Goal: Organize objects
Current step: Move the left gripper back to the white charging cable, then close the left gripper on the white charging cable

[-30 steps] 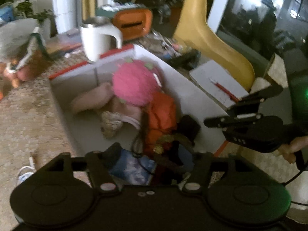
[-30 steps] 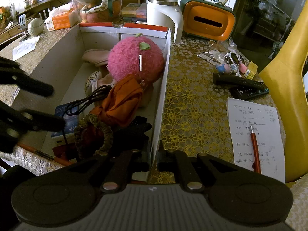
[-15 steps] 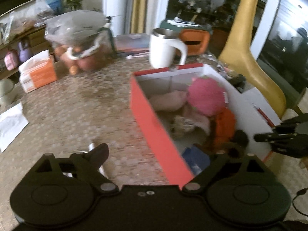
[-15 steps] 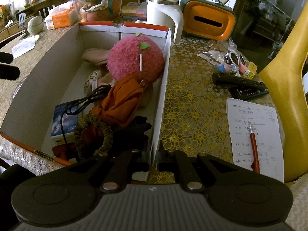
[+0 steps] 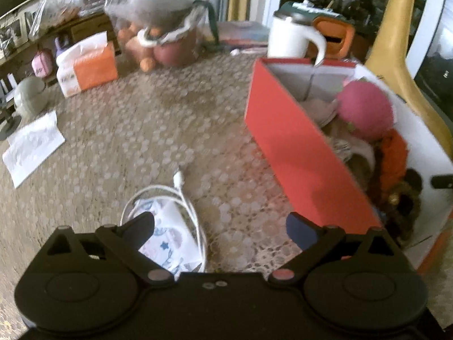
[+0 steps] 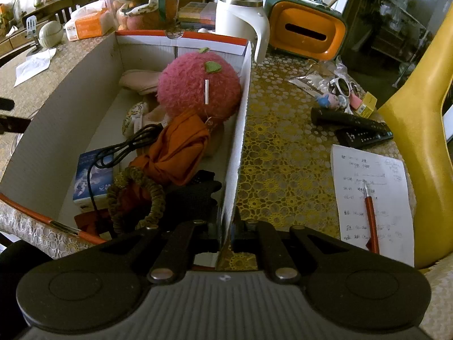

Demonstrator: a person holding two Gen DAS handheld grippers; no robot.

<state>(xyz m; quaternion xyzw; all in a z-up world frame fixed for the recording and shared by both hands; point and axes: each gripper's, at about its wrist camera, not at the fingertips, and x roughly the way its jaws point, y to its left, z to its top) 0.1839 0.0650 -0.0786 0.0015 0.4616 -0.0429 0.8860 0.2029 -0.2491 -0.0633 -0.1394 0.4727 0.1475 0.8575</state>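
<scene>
A red cardboard box (image 5: 300, 153) with white inner walls (image 6: 70, 107) stands on the table. It holds a pink plush ball (image 6: 198, 85), an orange cloth (image 6: 181, 150), a black cable (image 6: 124, 147), a blue packet (image 6: 87, 175) and other items. My right gripper (image 6: 225, 232) is shut on the box's near right wall. My left gripper (image 5: 220, 226) is open, left of the box, just above a coiled white cable (image 5: 181, 195) lying on a patterned white packet (image 5: 167, 235).
A white mug (image 6: 240, 22), an orange tissue holder (image 6: 305, 31), two remotes (image 6: 354, 127), sunglasses and a paper sheet with a red pen (image 6: 371, 212) lie right of the box. A tissue pack (image 5: 87, 65), fruit bag (image 5: 161, 28) and paper (image 5: 31, 144) are at the left.
My left gripper has swung from over the box to the table on its left, now above the white cable. My right gripper and the box have not moved.
</scene>
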